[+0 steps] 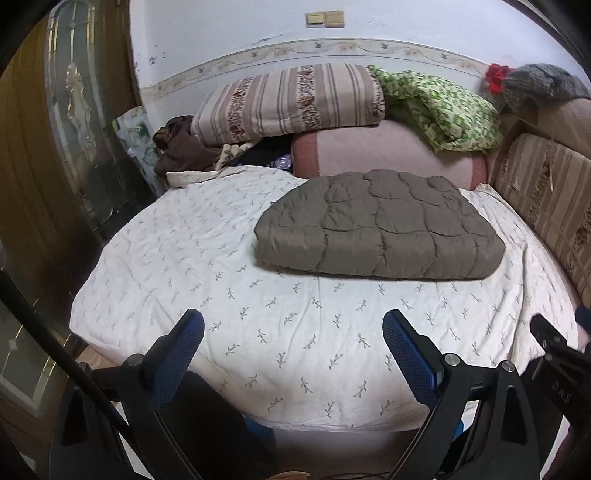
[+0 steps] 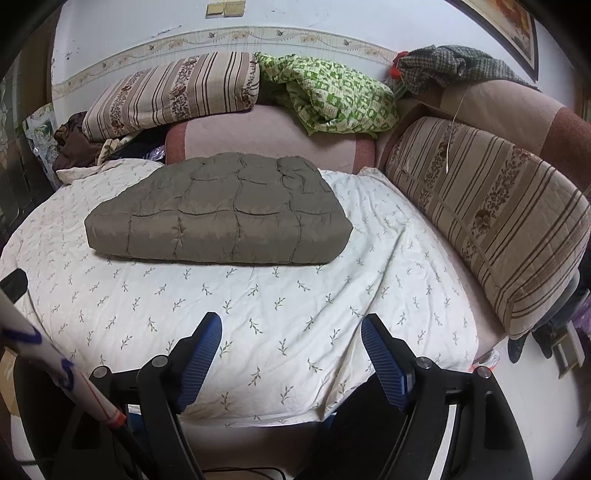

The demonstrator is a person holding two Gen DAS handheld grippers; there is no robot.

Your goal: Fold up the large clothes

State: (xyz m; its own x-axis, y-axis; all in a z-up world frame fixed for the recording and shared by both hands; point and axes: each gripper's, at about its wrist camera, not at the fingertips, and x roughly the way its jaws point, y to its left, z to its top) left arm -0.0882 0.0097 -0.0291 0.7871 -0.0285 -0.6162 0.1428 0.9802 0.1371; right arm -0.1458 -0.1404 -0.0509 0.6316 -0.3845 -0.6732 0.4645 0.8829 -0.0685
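While both grippers hang empty, jaws spread wide, the folded quilted jacket [image 1: 380, 225] lies on the bed [image 1: 184, 258] at twelve o'clock, long axis crosswise, apparently nearer the right gripper [image 2: 291, 349] than the left gripper [image 1: 293, 341].

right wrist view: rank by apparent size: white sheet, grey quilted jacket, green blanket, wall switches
1. white sheet, covers most of the bed
2. grey quilted jacket, folded on the sheet
3. green blanket, farther back, so its true size against the jacket is unsure
4. wall switches, clearly smallest

Both grippers open, empty.
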